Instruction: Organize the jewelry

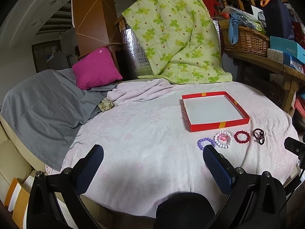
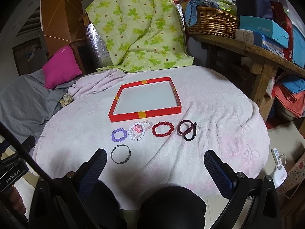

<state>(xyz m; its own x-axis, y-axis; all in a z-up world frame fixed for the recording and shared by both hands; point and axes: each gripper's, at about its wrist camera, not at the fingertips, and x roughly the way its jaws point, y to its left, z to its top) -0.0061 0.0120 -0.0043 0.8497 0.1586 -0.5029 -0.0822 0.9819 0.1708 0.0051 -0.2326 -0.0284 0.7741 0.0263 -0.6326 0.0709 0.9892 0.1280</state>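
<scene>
Two grippers, left [image 1: 153, 164] and right [image 2: 155, 168], hang wide open over the blanket [image 2: 219, 118], and we grip nothing. In the right view, the red tray [image 2: 144, 114] lies at 12 o'clock. Just before it runs a row: purple beads [image 2: 119, 134], white beads [image 2: 137, 131], red beads [image 2: 163, 129], dark rings [image 2: 187, 130]. At 10 o'clock, beside our right gripper's left finger, lies a metal bangle [image 2: 120, 156].

The box [image 2: 125, 116] is red with yellow bands and white inside. The bead rings are purple [image 2: 119, 134], white with pink [image 2: 136, 131] and dark red [image 2: 163, 129]. The blanket [image 2: 219, 143] is pale pink. The quilt [image 2: 137, 28] is green with leaf shapes. The pillow [image 2: 60, 66] is bright pink.
</scene>
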